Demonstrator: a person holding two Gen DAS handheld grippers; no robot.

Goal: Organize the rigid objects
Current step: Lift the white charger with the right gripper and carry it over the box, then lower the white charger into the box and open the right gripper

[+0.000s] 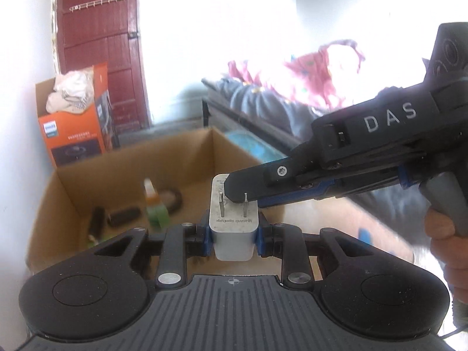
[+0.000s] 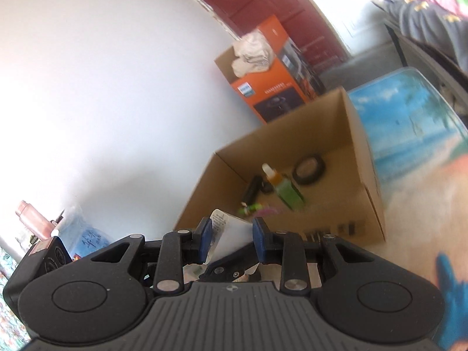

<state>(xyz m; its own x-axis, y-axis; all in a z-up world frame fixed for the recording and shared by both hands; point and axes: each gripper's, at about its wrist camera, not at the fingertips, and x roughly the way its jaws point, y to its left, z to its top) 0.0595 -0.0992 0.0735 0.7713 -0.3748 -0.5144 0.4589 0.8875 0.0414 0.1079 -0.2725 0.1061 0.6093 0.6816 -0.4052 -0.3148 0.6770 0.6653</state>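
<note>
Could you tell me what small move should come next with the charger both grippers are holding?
Probably carry the white charger forward over the open cardboard box, since both the left gripper and right gripper clamp it short of the box, where other items already lie.

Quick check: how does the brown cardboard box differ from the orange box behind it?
The brown cardboard box is plain, low and wide; the orange box is printed, taller and narrower. The brown box holds small hard items, including a green bottle and a dark ring; the orange box holds crumpled pale cloth. Both are open-topped and stand near the white wall.
</note>
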